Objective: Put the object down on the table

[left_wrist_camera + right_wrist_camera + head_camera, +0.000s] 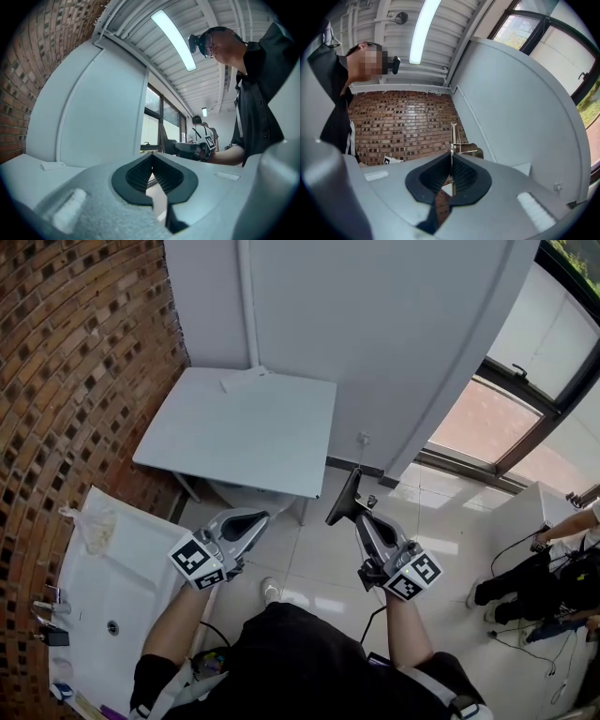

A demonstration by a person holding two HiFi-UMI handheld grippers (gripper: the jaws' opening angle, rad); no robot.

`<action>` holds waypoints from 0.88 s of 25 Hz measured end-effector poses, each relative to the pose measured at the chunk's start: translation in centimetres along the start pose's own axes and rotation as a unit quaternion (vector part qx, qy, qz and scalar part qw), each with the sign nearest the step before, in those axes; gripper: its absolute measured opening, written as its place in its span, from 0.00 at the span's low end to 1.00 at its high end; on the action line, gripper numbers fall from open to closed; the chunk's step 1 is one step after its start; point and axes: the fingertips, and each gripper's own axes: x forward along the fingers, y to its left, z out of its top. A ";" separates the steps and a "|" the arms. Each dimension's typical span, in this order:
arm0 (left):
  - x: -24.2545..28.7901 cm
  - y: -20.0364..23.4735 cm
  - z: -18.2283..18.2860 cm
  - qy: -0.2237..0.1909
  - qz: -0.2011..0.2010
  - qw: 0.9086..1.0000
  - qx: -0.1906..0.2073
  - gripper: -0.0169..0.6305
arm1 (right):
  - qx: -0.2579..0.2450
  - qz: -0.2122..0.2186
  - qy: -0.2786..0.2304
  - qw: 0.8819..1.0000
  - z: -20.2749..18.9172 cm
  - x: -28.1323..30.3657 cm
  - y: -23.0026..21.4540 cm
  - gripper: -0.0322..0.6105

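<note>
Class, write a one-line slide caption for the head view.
Right gripper shut on a thin dark object near the corner of the grey table; left gripper shut, empty.

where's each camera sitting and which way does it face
Head view: on the person's head, facing steeply down at the grey table, both forearms, left gripper and right gripper.
Left gripper view: on the left gripper, facing up past its shut, empty jaws toward the person's torso.
Right gripper view: on the right gripper, facing past jaws shut on a thin flat object toward the brick wall.
Shared: both gripper views show a ceiling light.
</note>
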 end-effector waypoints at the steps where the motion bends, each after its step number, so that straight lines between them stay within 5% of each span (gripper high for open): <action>1: 0.3 0.8 0.2 -0.002 -0.001 1.000 0.001 0.02 | -0.001 -0.002 -0.001 1.000 0.2 0.5 -0.4 0.06; 22: 0.6 13.4 0.2 0.000 -0.011 1.000 -0.001 0.02 | -0.007 -0.013 0.027 1.000 -2.5 12.8 -5.5 0.06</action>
